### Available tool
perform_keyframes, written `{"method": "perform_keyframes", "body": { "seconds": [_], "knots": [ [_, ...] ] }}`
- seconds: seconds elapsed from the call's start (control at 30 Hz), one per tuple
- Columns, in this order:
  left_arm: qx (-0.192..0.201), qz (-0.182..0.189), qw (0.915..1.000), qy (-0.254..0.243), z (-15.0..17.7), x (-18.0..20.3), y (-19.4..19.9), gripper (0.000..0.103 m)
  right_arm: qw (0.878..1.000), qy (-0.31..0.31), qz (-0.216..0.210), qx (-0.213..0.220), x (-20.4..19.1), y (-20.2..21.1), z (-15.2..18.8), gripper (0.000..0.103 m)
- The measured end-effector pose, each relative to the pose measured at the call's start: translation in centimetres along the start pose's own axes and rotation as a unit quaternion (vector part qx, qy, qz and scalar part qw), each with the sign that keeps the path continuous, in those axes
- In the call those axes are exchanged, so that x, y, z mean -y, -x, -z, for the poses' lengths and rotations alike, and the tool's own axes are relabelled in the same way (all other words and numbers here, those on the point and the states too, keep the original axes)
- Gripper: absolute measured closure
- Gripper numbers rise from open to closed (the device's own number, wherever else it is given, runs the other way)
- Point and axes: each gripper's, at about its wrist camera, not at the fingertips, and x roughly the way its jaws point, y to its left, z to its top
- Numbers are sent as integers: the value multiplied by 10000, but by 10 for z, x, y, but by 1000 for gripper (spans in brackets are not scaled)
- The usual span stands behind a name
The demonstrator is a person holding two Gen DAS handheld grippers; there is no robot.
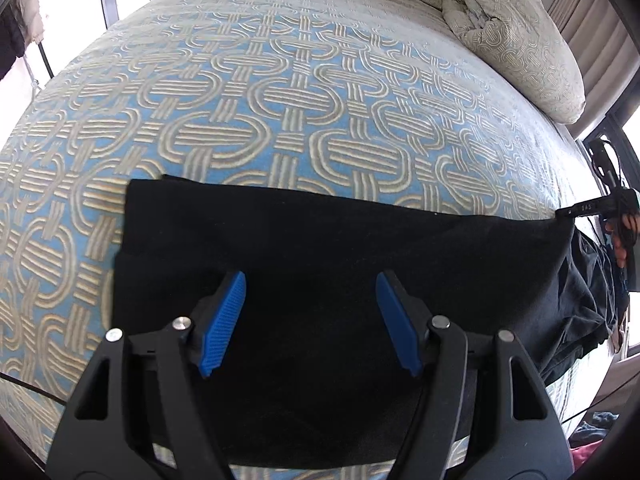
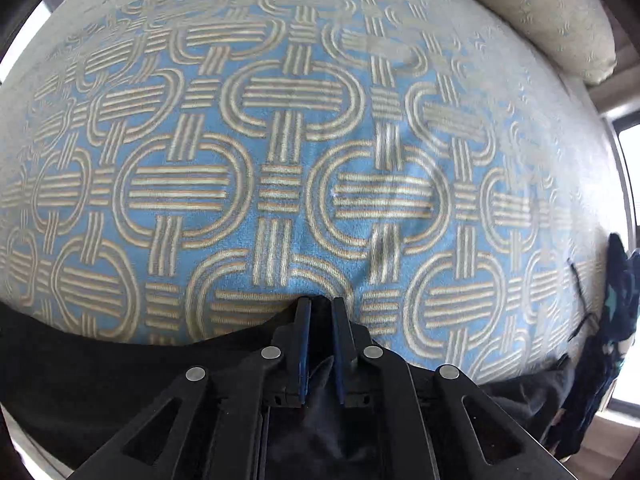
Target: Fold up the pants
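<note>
pants [image 1: 320,248]: black, flat on bed [image 1: 280,100] near edge | left gripper [image 1: 310,320]: released above them | right gripper [image 2: 321,320]: clenched on pants' far edge | writing: small tag by right gripper, possibly "DAS", too blurred

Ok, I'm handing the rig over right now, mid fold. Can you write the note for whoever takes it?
Left gripper: open, hovering over the black pants, nothing between the pads.
Right gripper: shut on the pants' far edge, at their right end.
Pants: spread flat across the near side of the patterned bedspread, right end bunched and hanging off the bed. A second layer edge at the left end suggests one fold is made.
Left: grab the left end, fold across, smooth it flat.
</note>
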Motion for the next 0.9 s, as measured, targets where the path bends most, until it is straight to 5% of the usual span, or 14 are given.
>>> {"method": "perform_keyframes", "body": {
  "seconds": [0.13, 0.27, 0.4, 0.47, 0.57, 0.73, 0.9],
  "knots": [
    [181, -195, 9991, 324, -5, -24, 16, 34, 9982, 188, -356, 455, -7, 48, 17, 66],
    [414, 84, 9967, 687, -2, -40, 39, 34, 9893, -71, -1090, 970, 7, 109, 65, 42],
    [364, 251, 9972, 596, 11, -30, 46, 34, 9733, 41, -2192, 688, -4, 114, 139, 42],
    [267, 403, 9973, 553, 19, -19, 45, 34, 9746, -90, -2234, 108, -9, 79, 177, 44],
    [169, 541, 9971, 514, 31, -4, 45, 34, 9666, -572, -2333, -891, -15, 20, 232, 63],
    [73, 595, 9979, 250, 43, 16, 55, 34, 9737, -275, -2236, -350, -20, 58, 276, 66],
    [-43, 1229, 9921, -255, 51, 75, 62, 34, 9798, -238, -1843, 743, -24, 110, 271, 66]
  ]
}}
